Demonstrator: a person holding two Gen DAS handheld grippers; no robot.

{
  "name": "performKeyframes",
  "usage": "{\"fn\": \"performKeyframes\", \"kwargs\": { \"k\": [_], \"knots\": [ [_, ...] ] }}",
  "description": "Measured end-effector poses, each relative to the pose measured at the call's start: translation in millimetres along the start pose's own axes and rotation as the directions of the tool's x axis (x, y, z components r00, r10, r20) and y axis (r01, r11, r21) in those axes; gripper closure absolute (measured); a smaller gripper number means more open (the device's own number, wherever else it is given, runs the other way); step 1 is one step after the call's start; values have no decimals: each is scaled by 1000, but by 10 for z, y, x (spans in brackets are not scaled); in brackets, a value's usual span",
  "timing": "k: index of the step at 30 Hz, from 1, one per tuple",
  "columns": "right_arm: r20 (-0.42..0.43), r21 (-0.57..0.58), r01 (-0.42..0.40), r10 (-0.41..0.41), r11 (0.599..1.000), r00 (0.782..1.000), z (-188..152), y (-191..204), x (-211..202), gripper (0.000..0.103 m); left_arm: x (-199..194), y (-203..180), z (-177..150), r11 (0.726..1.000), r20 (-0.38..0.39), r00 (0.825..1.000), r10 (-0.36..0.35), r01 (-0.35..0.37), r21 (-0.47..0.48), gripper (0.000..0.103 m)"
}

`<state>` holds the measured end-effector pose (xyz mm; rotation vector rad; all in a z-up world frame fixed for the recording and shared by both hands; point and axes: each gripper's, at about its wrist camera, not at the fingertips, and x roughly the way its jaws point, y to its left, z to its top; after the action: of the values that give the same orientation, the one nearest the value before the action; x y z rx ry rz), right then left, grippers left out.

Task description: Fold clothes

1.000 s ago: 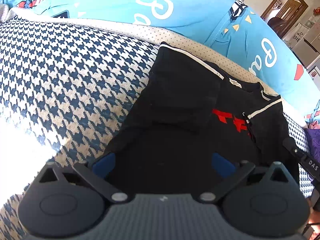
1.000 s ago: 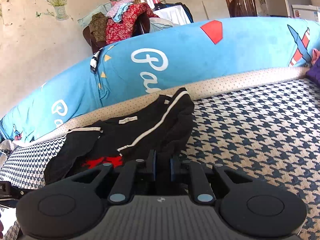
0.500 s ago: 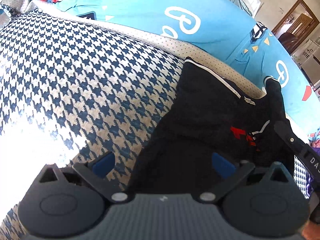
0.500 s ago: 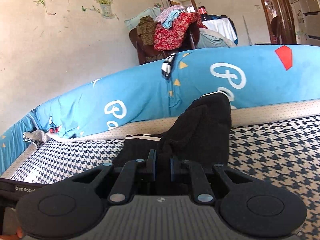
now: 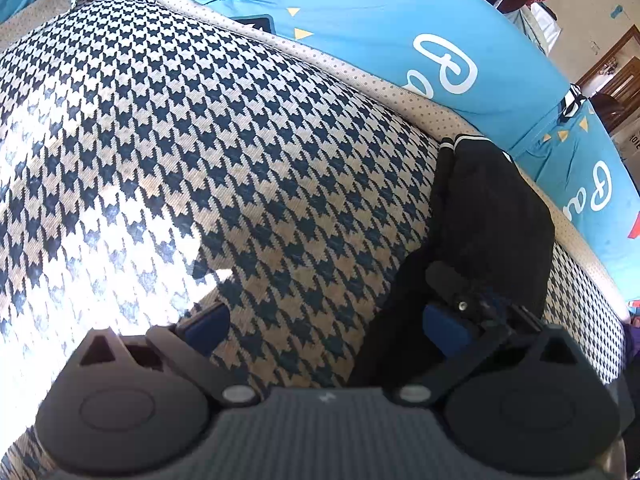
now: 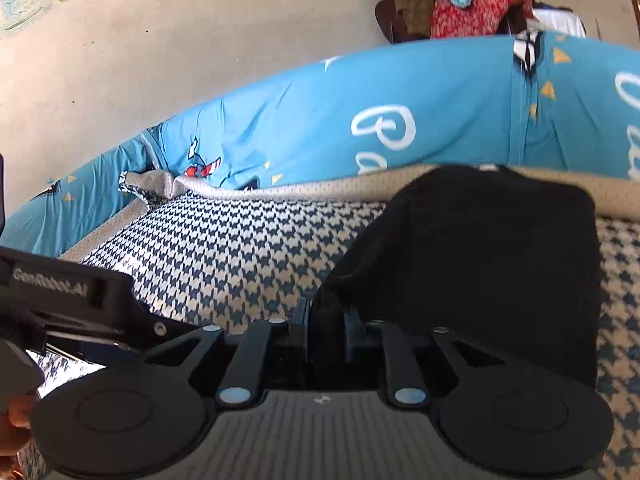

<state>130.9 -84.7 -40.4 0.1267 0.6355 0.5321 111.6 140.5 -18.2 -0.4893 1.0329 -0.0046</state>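
Black garment [image 6: 480, 264] lies folded over near the far edge of the houndstooth mattress [image 5: 240, 152], against the blue bolster [image 6: 360, 112]. Right gripper [image 6: 326, 320]: jaws narrow and opening, cloth between them. Left gripper [image 5: 326, 326]: wide, holding nothing. Recommended: release fully, then smooth the fold flat. Only the left view shows the white-striped cuff [image 5: 460, 142]; only the right shows the wall

left gripper [image 5: 326, 332]: black, blue pads | right gripper [image 6: 326, 330]: black, silver screws
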Motion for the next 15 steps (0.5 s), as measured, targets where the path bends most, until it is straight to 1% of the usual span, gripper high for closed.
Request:
{"fn": "performKeyframes", "kwargs": {
  "k": [2,3,5,6,12,13,15],
  "knots": [
    [3,6,-27,27,1000,1000,6,-17,-36,69,-13,-30,-5,1000,8,1000,3,-3,11,0],
    [5,5,-39,39,999,999,13,-19,-60,67,-19,-45,-7,1000,11,1000,5,-5,16,0],
    [13,-20,-49,49,999,999,35,13,-134,60,-24,-65,-5,1000,17,1000,7,-7,12,0],
    [16,-34,-49,50,998,999,44,34,-175,59,-26,-79,-4,1000,20,1000,6,-6,11,0],
    [21,-74,-58,60,996,998,52,99,-492,50,-35,-230,10,999,48,999,2,-4,33,0],
    [18,-82,-56,57,995,998,42,103,-544,48,-40,-256,6,999,53,999,3,-5,39,0],
    [8,-100,-33,34,994,999,8,93,-650,47,-43,-304,-6,999,59,998,6,-9,49,0]
  ]
}}
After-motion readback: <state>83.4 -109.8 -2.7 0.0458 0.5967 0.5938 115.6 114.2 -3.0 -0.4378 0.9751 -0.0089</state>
